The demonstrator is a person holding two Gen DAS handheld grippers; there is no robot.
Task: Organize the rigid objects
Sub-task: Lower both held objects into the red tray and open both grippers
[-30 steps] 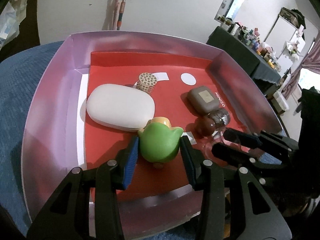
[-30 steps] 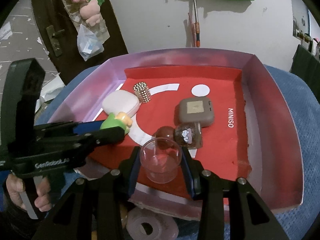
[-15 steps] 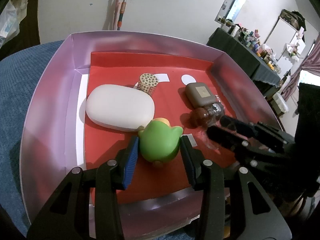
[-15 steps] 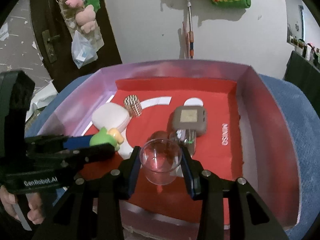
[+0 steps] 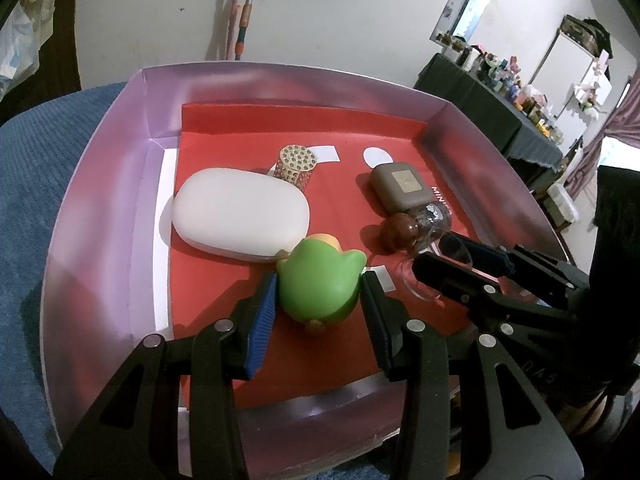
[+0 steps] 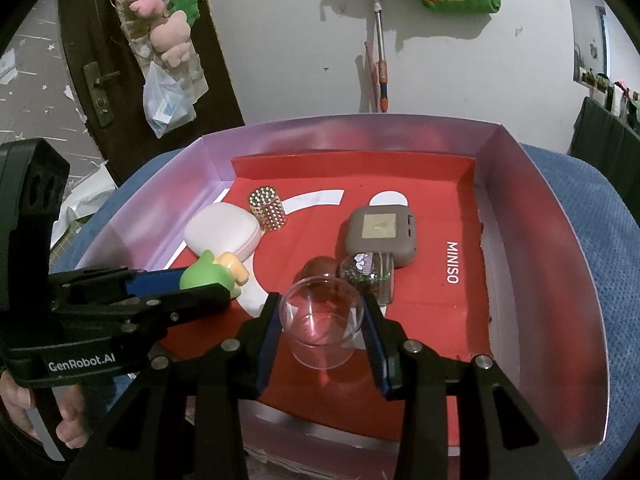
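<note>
Left gripper [image 5: 318,286] is clenched on the green toy [image 5: 320,280]; both pads press its sides. The toy sits low over the red floor of the box [image 5: 100,208], near the front edge, just beside the white case [image 5: 240,212]; whether it touches the floor cannot be told. In the right wrist view the toy [image 6: 210,274] shows a yellow part pointing toward the white case [image 6: 222,234].

Right gripper [image 6: 320,320] is clenched on the clear cup [image 6: 320,320], upright, mouth up, pads on its wall. The cup is inside the box [image 6: 540,216], over the front middle of the red floor. In the left wrist view the right gripper [image 5: 444,264] enters from the right with the cup [image 5: 416,280] between its fingers.

Other contents of the box:
- Gold perforated cylinder [image 6: 267,209], upright, at the back, just beside the white case.
- Grey square case [image 6: 382,234], right of centre, close to the "MINISO" print.
- Small bottle [image 6: 370,272] with a brown round cap [image 6: 320,268], lying on its side, touching the front of the grey case, just behind the cup.

The box rests on a blue cloth [image 6: 600,220]. A hand [image 6: 24,412] grips the left gripper's handle at the lower left of the right wrist view.
</note>
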